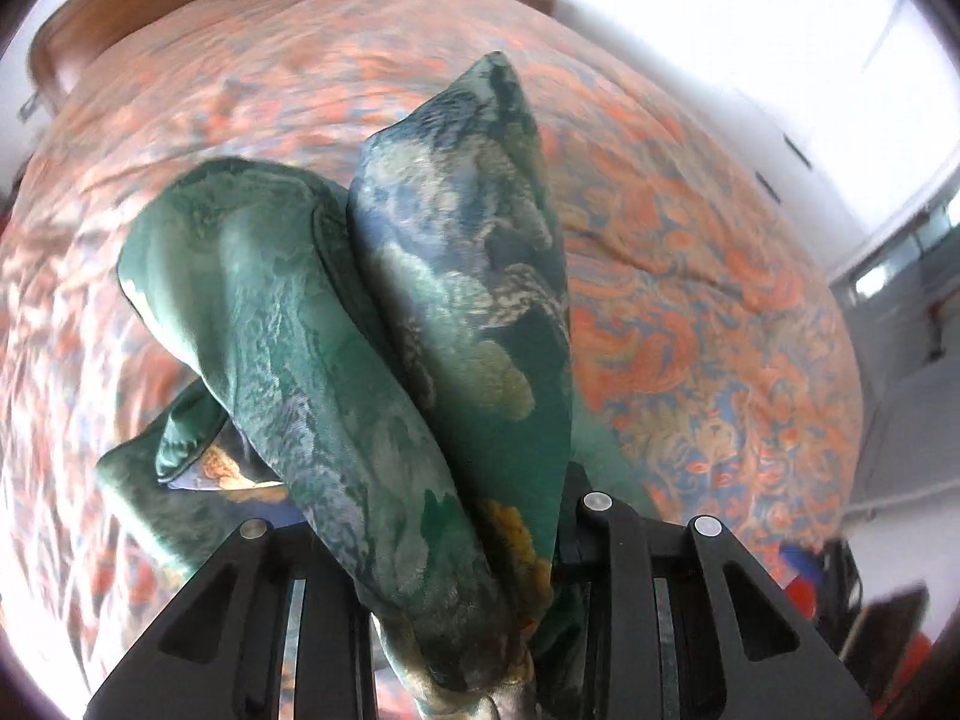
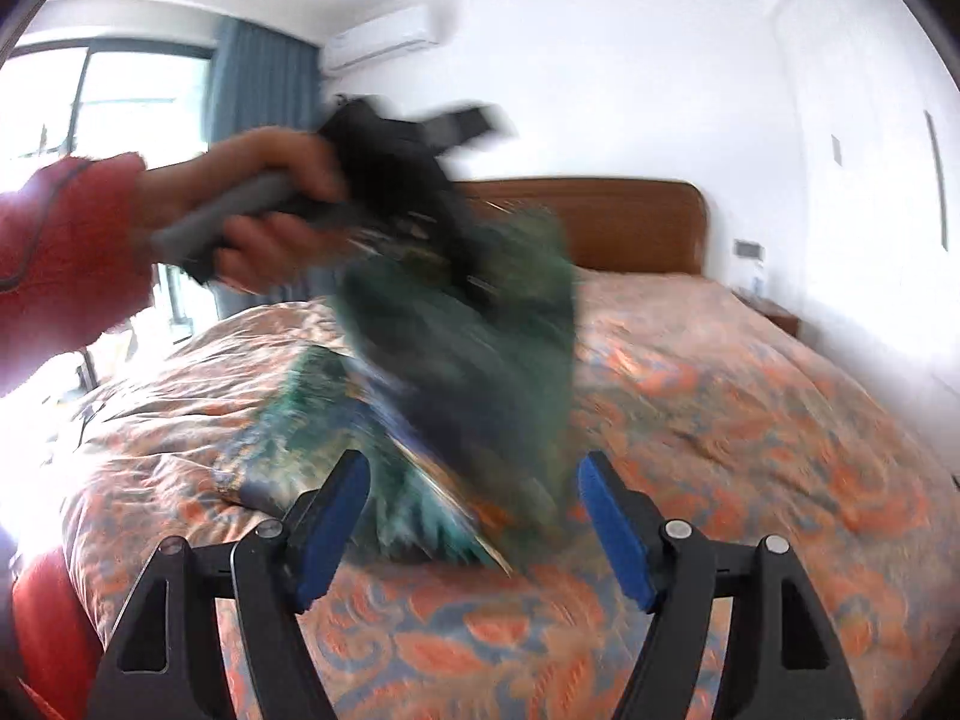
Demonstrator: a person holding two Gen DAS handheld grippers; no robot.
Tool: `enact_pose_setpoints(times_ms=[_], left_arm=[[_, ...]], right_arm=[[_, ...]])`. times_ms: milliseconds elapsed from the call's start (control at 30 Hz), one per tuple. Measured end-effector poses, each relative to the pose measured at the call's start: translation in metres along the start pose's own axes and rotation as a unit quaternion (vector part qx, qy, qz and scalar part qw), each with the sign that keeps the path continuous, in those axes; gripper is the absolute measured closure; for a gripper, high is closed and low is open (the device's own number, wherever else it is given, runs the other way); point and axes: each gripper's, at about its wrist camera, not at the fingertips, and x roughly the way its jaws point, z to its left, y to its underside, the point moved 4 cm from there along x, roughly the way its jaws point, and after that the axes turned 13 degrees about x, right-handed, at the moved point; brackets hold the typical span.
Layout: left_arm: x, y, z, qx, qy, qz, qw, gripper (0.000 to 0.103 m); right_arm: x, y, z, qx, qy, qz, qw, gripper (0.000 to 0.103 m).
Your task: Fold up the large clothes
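Note:
A green patterned garment point(image 1: 420, 312) hangs bunched from my left gripper point(image 1: 516, 630), which is shut on it above the bed. In the right wrist view the same garment point(image 2: 468, 372) is blurred, lifted by the left gripper point(image 2: 474, 282) held in a hand with a red sleeve; its lower part rests on the bedspread. My right gripper point(image 2: 474, 528) is open and empty, its blue pads point(image 2: 327, 534) just in front of the garment's lower edge.
The bed has an orange and blue patterned bedspread point(image 2: 750, 420) and a wooden headboard point(image 2: 630, 222). White walls, an air conditioner point(image 2: 378, 39), a blue curtain point(image 2: 258, 120) and a window stand behind. A nightstand point(image 2: 774, 312) is at the right.

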Motion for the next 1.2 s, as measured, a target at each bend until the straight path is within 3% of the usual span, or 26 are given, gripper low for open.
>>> enact_pose_setpoints(times_ms=[133, 300, 433, 633, 800, 933, 1000, 1100, 1200], left_arm=[[-0.013, 0.048, 0.057, -0.055, -0.002, -0.012, 0.9984, 0.073], [0.01, 0.109, 0.107, -0.102, -0.02, 0.008, 0.9945, 0.072], [0.036, 0.149, 0.141, -0.155, 0.009, 0.005, 0.9878, 0.069], [0.055, 0.174, 0.158, -0.182, 0.038, -0.029, 0.9821, 0.06], [0.06, 0.186, 0.164, -0.185, 0.047, -0.046, 0.9806, 0.056], [0.07, 0.203, 0.173, -0.184, 0.022, -0.042, 0.9818, 0.047], [0.08, 0.211, 0.176, -0.197, 0.035, -0.043, 0.9787, 0.045], [0.091, 0.219, 0.18, -0.211, 0.056, -0.057, 0.9741, 0.044], [0.093, 0.221, 0.178, -0.208, 0.047, -0.062, 0.9751, 0.043]], right_arm=[[0.01, 0.018, -0.027, 0.039, 0.027, 0.044, 0.998, 0.029], [0.022, 0.027, -0.033, 0.065, 0.03, 0.066, 0.995, 0.029], [0.035, 0.022, -0.018, 0.055, 0.012, 0.086, 0.995, 0.029], [0.091, -0.014, 0.023, 0.054, -0.036, 0.139, 0.988, 0.029], [0.163, -0.031, 0.065, 0.033, -0.062, 0.221, 0.973, 0.029], [0.223, 0.001, 0.077, 0.038, -0.033, 0.292, 0.955, 0.029], [0.239, 0.019, 0.077, 0.041, -0.015, 0.324, 0.945, 0.025], [0.248, 0.041, 0.075, 0.017, 0.015, 0.336, 0.942, 0.022], [0.252, 0.052, 0.069, 0.015, 0.024, 0.339, 0.94, 0.02]])
